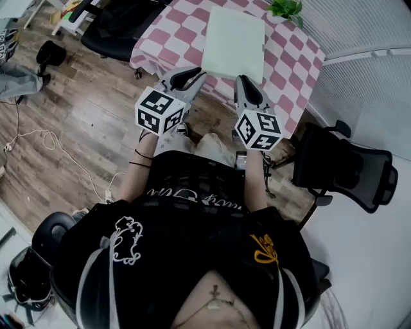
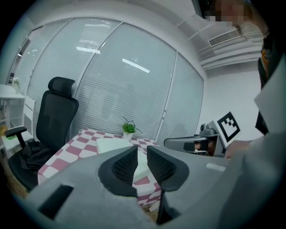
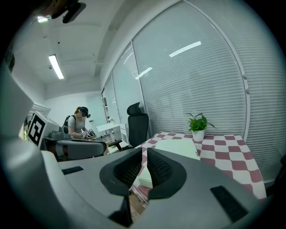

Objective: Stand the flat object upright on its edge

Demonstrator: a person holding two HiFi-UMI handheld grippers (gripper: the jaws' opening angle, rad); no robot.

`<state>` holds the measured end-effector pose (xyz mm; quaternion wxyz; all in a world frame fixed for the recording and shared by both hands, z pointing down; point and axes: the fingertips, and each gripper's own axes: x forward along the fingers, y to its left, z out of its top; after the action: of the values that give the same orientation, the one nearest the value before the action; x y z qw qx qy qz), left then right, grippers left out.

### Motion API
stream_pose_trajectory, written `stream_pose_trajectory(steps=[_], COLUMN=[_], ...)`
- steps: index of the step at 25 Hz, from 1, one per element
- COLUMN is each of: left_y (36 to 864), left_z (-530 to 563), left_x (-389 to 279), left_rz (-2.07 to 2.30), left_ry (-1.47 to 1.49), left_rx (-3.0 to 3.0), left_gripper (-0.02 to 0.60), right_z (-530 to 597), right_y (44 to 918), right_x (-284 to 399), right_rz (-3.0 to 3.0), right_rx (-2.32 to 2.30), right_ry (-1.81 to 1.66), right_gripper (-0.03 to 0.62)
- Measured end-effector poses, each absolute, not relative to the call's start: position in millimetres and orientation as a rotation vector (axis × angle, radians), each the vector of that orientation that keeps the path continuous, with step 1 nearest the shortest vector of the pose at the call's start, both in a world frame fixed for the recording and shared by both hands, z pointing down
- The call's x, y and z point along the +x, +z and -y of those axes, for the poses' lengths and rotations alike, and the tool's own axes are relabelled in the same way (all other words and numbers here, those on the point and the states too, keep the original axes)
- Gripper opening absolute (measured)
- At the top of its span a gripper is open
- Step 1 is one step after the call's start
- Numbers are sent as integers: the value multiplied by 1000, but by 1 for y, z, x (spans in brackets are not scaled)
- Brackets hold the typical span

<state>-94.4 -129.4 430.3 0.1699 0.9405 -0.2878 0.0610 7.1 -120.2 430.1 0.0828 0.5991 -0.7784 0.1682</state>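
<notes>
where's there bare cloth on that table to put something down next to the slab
In the head view, the widest bare cloth on the table lies left of the pale slab, out to the table's edge. A narrower strip runs right of the slab, nearer than the plant. Crowded: the near edge, where the left claw and right claw hover shut.

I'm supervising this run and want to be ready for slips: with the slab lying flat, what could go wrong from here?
1. The left gripper and right gripper are shut and empty; they must open first or they may just shove the slab.
2. It lies flat on the checked cloth, so jaws might pinch cloth.
3. Stood up, it could topple toward the potted plant.
</notes>
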Motion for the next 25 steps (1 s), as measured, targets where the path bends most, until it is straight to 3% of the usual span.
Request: stream_pose_trajectory(steps=[19,25], left_y=[459,468], left_z=[198,231], left_x=[-43,-12], left_rz=[807,824], left_ry=[258,309], left_rx=[2625,2599], left_gripper=[63,93], right_z=[181,215], right_y=[460,472], right_x=[80,120], right_rz=[2261,2256], right_rx=[1792,1781], right_ry=[597,652], right_gripper=[20,20])
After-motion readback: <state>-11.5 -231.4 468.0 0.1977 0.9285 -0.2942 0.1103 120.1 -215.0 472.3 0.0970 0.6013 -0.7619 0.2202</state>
